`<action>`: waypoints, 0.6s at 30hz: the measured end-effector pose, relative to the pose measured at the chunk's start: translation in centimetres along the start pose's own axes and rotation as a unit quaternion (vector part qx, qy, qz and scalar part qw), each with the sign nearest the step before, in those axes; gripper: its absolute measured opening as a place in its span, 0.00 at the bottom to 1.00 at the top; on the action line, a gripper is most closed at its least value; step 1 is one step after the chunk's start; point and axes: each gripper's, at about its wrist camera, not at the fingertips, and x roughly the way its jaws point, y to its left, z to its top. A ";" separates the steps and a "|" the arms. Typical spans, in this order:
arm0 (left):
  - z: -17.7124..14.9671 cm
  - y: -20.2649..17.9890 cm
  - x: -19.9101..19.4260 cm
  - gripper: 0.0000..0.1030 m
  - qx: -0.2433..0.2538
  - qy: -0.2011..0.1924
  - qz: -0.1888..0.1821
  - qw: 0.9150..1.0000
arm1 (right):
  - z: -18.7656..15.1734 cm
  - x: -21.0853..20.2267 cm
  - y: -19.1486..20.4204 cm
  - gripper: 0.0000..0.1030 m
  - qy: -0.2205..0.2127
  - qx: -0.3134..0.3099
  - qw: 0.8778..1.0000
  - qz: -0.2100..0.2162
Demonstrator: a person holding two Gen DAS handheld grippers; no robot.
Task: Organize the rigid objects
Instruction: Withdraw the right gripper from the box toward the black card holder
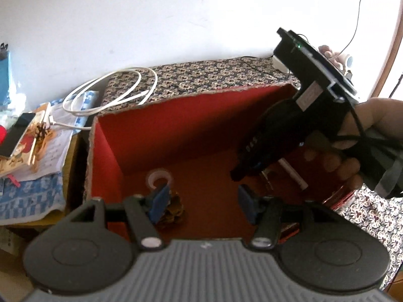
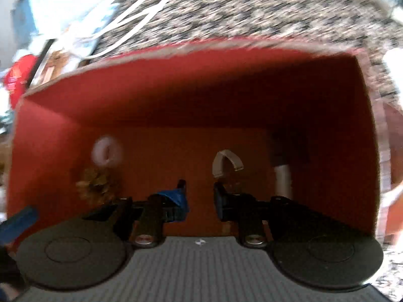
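Note:
An open box with a red lining (image 1: 156, 125) (image 2: 176, 95) stands on a patterned cloth. On its floor lie a white ring (image 1: 160, 177) (image 2: 107, 151), a golden pinecone-like piece (image 1: 173, 210) (image 2: 97, 185), a clear arched piece (image 2: 226, 162) and a white marker (image 1: 293, 173) (image 2: 282, 176). My left gripper (image 1: 201, 203) hovers over the box's near side, open, with only red floor between its blue pads (image 1: 158, 201). A hand points my right gripper (image 1: 236, 173) (image 2: 200, 193) steeply down into the box. Its fingers stand slightly apart with nothing between them, and the clear piece lies just beyond.
A coiled white cable (image 1: 110, 93) lies on the patterned cloth (image 1: 214, 75) behind the box. Books, papers and a phone (image 1: 20, 136) are stacked to the left. A white power strip (image 1: 279, 64) sits at the back right. A white wall rises behind.

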 end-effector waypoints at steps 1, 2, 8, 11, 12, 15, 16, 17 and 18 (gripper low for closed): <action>0.0 0.1 0.0 0.58 -0.002 0.001 0.003 1.000 | 0.0 -0.1 0.1 0.05 -0.003 0.000 1.000 -0.020; 0.1 0.2 0.1 0.58 -0.006 0.002 0.005 1.000 | -0.1 -0.1 0.2 0.05 -0.009 -0.002 0.999 -0.040; 0.5 0.5 -0.2 0.59 -0.026 0.005 0.031 0.999 | -0.9 -2.4 -0.5 0.06 -0.048 0.013 0.999 -0.015; 0.7 0.2 -0.5 0.59 -0.030 0.004 0.049 0.998 | -1.7 -4.5 -0.5 0.06 -0.082 0.006 0.997 0.015; 0.7 0.0 -0.7 0.59 -0.030 0.004 0.055 0.998 | -1.9 -4.8 -0.2 0.06 -0.092 0.003 0.995 0.027; 0.9 -0.8 -1.3 0.59 -0.031 -0.001 0.076 0.997 | -3.4 -7.0 -0.6 0.06 -0.112 0.002 0.991 0.073; 0.9 -1.1 -1.5 0.60 -0.031 -0.003 0.081 0.996 | -4.1 -7.6 -0.7 0.06 -0.118 0.001 0.989 0.087; 0.9 -1.5 -1.7 0.60 -0.031 -0.004 0.087 0.996 | -4.6 -8.0 -0.8 0.06 -0.122 -0.003 0.988 0.097; 0.9 -1.8 -2.0 0.60 -0.032 -0.004 0.092 0.995 | -5.3 -8.6 -0.9 0.06 -0.128 -0.007 0.986 0.108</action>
